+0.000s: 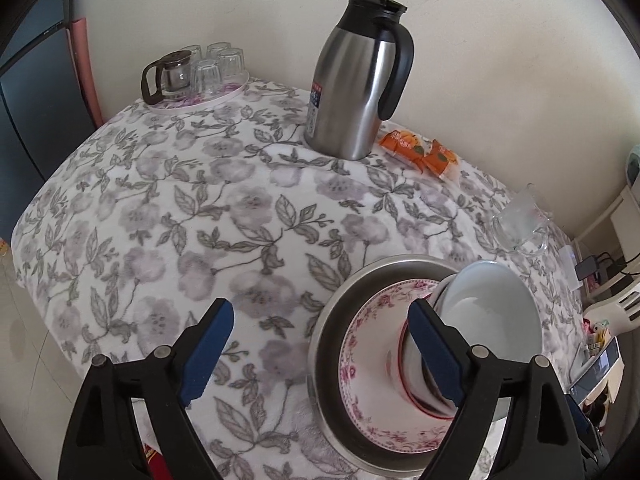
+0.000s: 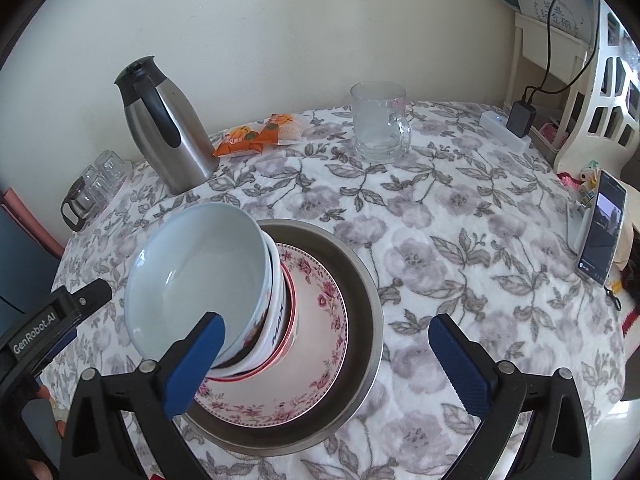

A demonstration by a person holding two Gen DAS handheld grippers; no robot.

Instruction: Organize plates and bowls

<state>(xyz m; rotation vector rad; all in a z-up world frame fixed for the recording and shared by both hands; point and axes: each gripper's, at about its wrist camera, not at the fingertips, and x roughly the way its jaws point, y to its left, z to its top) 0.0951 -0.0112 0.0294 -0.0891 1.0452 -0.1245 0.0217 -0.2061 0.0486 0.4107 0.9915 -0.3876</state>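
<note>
A: Beside the steel jug (image 2: 166, 126) on a flowered tablecloth (image 1: 168, 208), crockery stands gathered in one nest: a steel basin (image 2: 362, 280) holds a rose-patterned plate (image 2: 324, 300), which carries a stack of bowls (image 2: 276, 320) topped by a pale blue bowl (image 2: 196, 276).

B: Why stacked that way?

A: Likely widest lowest, so the pile sits stable. The bowls lean away from the jug's side.

B: And the grippers?

A: Both stand wide apart, clamped on nothing. The left gripper (image 1: 318, 352) has one pad overlapping the bowl stack, the other over bare cloth. The right gripper (image 2: 326, 364) straddles the basin's near side; its left pad overlaps the blue bowl, contact unclear.
</note>
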